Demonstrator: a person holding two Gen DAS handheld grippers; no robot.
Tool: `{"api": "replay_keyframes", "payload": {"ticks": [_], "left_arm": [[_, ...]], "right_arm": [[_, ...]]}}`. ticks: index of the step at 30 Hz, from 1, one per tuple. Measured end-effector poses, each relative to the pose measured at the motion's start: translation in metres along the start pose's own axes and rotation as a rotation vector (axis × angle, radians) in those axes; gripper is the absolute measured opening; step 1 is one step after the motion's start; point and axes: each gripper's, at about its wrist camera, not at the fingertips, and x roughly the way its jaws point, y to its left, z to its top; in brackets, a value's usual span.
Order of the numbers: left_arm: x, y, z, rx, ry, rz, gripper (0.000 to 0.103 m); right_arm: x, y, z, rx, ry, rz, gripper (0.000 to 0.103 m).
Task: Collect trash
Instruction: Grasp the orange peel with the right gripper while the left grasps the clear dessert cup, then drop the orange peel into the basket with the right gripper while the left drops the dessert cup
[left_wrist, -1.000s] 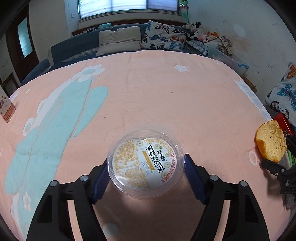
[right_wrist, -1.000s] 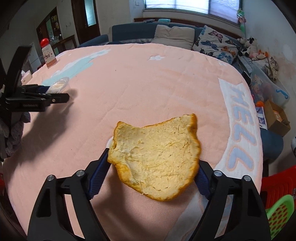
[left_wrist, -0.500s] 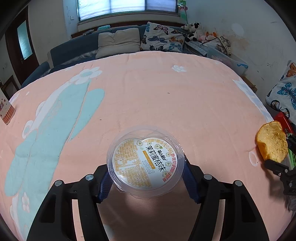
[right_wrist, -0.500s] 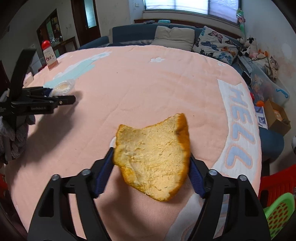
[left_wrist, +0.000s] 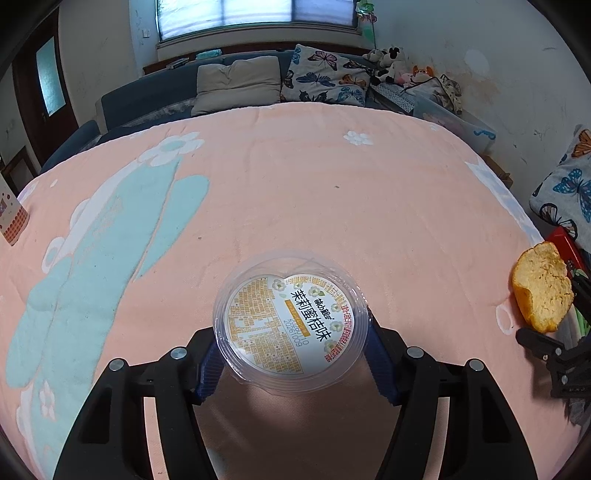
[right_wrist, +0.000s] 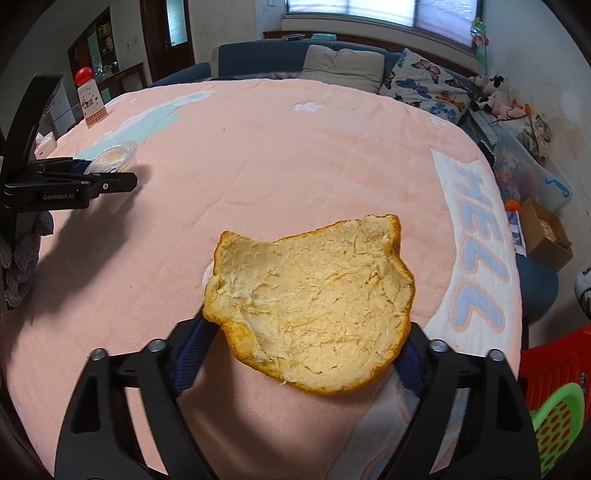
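My left gripper (left_wrist: 291, 354) is shut on a clear plastic jelly cup (left_wrist: 290, 326) with a white and orange printed lid, held just above the pink blanket (left_wrist: 295, 177). My right gripper (right_wrist: 303, 350) is shut on a large piece of orange peel (right_wrist: 314, 299), pith side up, above the blanket's right part. The peel also shows at the right edge of the left wrist view (left_wrist: 541, 291). The cup and the left gripper show at the far left of the right wrist view (right_wrist: 110, 157).
A red-capped bottle (right_wrist: 88, 98) stands at the blanket's far left edge. A sofa with cushions (left_wrist: 236, 85) lies beyond. A red bin (right_wrist: 554, 365) and a green basket (right_wrist: 557, 424) sit at the lower right, beside the blanket's edge.
Both grippers have lifted slightly and drawn back with their loads. The orange peel tilted on edge half a second ago and lies flatter again now.
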Motion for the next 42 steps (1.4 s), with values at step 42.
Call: {"api": "replay_keyframes", "payload": {"ticks": [42], "left_arm": [[-0.103,-0.177,-0.019,0.257,-0.127,-0.306,0.06]], "right_arm": [[-0.166,-0.096,-0.123,0.364,-0.086,-0.207,0.054]]}}
